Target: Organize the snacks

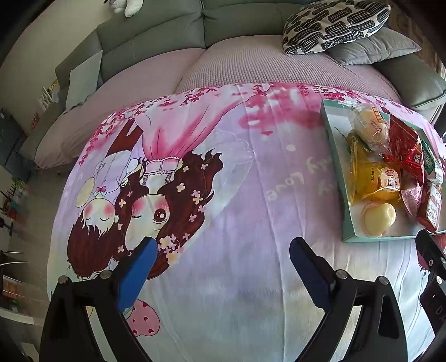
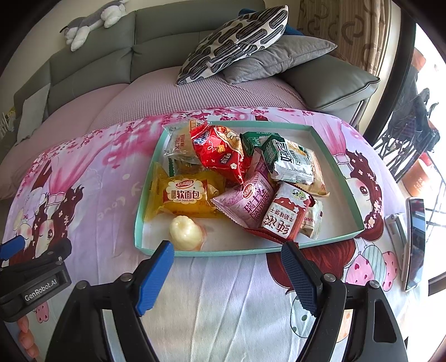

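From the left wrist view we see our left gripper (image 1: 220, 256) hanging over a cartoon-printed cloth (image 1: 223, 278), its blue-padded fingers (image 1: 145, 259) spread wide with nothing between them. The teal tray (image 1: 333, 144) of snacks lies off to the right on the same cloth, apart from these fingers; inside it we make out a yellow bread packet (image 1: 376, 178), a red bag (image 1: 404, 147) and a pale heart-shaped jelly (image 1: 379, 217) near the tray's near edge. A dark part of our right gripper (image 1: 430, 256) shows at the right edge, just beside the tray's near corner. Behind the cloth stands a grey-green sofa (image 1: 153, 36) with a black-and-white patterned pillow (image 1: 334, 25). From the right wrist view our right gripper (image 2: 225, 259) points at the tray (image 2: 329, 142), its fingers (image 2: 159, 264) open and empty, their tips just at the tray's near rim; we cannot tell whether they touch it. The snacks sit heaped in the tray: the yellow bread packet (image 2: 185, 195) at the left, the jelly (image 2: 185, 232) in front of it, the red bag (image 2: 220, 150) behind, a pink packet (image 2: 248, 200), a red-and-white packet (image 2: 284, 214) and a green-and-white one (image 2: 290, 158) toward the right. Our left gripper (image 2: 16, 250) shows at the far left, and a phone (image 2: 415, 242) lies at the right edge of the cloth.
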A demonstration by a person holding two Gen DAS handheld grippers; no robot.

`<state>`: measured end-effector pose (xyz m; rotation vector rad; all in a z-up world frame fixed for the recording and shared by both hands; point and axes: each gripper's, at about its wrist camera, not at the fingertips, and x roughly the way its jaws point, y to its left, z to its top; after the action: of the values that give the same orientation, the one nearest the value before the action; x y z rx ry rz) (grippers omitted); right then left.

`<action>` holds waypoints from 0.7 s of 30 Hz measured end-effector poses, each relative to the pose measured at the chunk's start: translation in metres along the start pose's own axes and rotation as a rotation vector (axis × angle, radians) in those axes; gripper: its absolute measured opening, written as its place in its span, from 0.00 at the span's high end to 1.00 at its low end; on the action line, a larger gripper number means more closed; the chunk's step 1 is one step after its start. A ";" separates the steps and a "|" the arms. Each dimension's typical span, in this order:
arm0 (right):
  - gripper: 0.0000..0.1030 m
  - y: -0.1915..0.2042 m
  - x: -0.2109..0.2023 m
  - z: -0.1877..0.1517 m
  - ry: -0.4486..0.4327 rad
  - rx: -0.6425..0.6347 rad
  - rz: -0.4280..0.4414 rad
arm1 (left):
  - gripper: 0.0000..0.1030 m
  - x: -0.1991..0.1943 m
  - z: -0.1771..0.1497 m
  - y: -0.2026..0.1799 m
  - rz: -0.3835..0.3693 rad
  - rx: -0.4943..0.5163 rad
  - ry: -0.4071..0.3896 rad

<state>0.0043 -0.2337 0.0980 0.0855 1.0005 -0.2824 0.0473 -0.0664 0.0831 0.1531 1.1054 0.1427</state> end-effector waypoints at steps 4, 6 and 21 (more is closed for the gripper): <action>0.20 0.000 0.000 0.000 0.000 0.000 0.001 | 0.07 0.000 0.000 0.000 0.000 0.001 0.000; 0.20 0.000 0.000 0.000 0.000 -0.001 0.000 | 0.07 0.000 0.000 0.000 0.000 -0.001 0.001; 0.20 -0.001 0.000 -0.001 0.001 -0.002 0.000 | 0.07 0.000 0.000 0.001 -0.001 -0.003 0.003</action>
<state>0.0040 -0.2342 0.0974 0.0841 1.0021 -0.2814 0.0477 -0.0652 0.0831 0.1494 1.1083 0.1439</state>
